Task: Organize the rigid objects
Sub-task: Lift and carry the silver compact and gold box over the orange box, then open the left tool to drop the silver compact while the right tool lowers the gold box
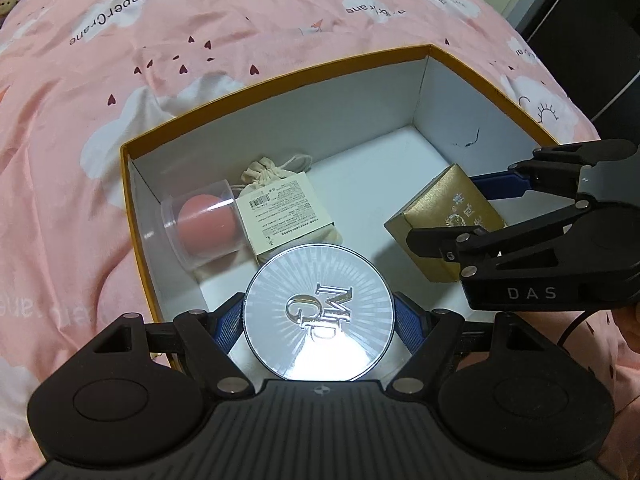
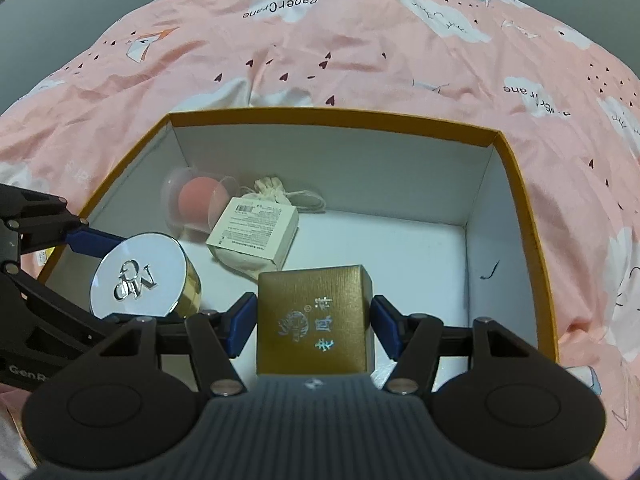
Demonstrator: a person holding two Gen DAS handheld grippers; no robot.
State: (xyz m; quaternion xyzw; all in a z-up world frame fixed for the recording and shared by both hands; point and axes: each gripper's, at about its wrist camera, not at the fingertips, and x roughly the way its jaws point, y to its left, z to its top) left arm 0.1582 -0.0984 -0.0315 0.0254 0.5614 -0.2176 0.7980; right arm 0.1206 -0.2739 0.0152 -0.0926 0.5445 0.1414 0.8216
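Note:
An open yellow-rimmed box (image 1: 280,84) (image 2: 332,114) with a white inside lies on the bed. My left gripper (image 1: 319,316) is shut on a round silver compact (image 1: 318,312) (image 2: 138,276) and holds it over the box's near left part. My right gripper (image 2: 314,324) (image 1: 452,216) stands with its blue pads on both sides of a gold box (image 2: 314,320) (image 1: 444,216) in the near right part; small gaps show at the pads. Inside at the left lie a pink sponge in a clear case (image 1: 204,220) (image 2: 194,196) and a cream carton (image 1: 288,212) (image 2: 256,232) on a cloth pouch (image 1: 272,172) (image 2: 270,186).
The box sits on a pink duvet (image 1: 200,40) (image 2: 360,40) with cloud and heart prints. The far right part of the box floor (image 1: 372,160) (image 2: 400,248) is bare. Dark furniture (image 1: 592,20) stands beyond the bed at the right.

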